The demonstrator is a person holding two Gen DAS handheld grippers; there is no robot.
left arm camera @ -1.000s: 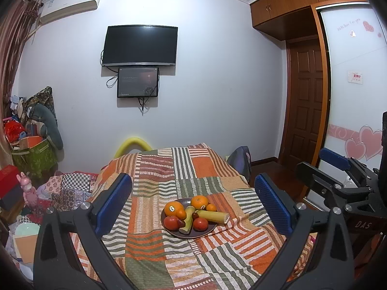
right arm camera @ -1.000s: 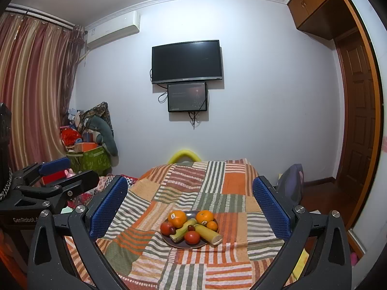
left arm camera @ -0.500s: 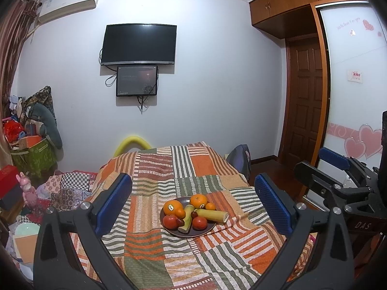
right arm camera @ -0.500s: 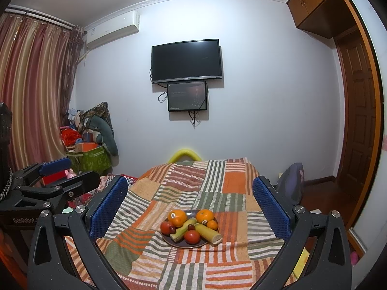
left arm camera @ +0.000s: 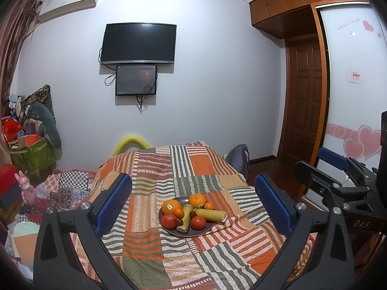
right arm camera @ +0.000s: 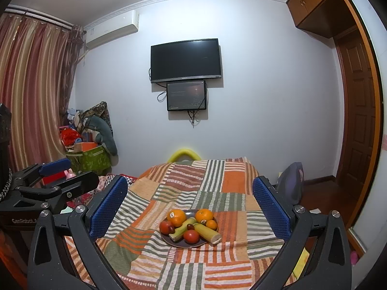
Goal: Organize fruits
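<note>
A dark plate [left arm camera: 210, 230] sits on a surface covered by a striped patchwork cloth [left arm camera: 154, 169], and everything here is placed relative to that plate. On it lie two large oranges [left arm camera: 170, 207], each with a small sticker too small to read, a smaller orange [left arm camera: 209, 206] at the plate's right edge, two red fruits [left arm camera: 198, 222] toward the near side, and two green-yellow stalk pieces [left arm camera: 210, 214], one of which sticks out past the plate's right rim. One or two small dark fruits [right arm camera: 190, 226] are tucked between the others; what they are is hard to make out. Much of the plate's face is hidden under the fruit.

The left gripper [left arm camera: 193, 203] hangs above and in front of the plate, its blue pads wide apart with nothing between them. The right gripper [right arm camera: 189, 205] is likewise spread wide and empty, well short of the plate. Each gripper appears partly cut off at the edge of the other's view.

Behind the plate, on the far wall, hang a dark television [right arm camera: 185, 60] and a smaller screen [right arm camera: 186, 95] whose contents are too dim to read. A yellow curved thing [left arm camera: 130, 142] shows past the cloth's far edge, mostly hidden.
</note>
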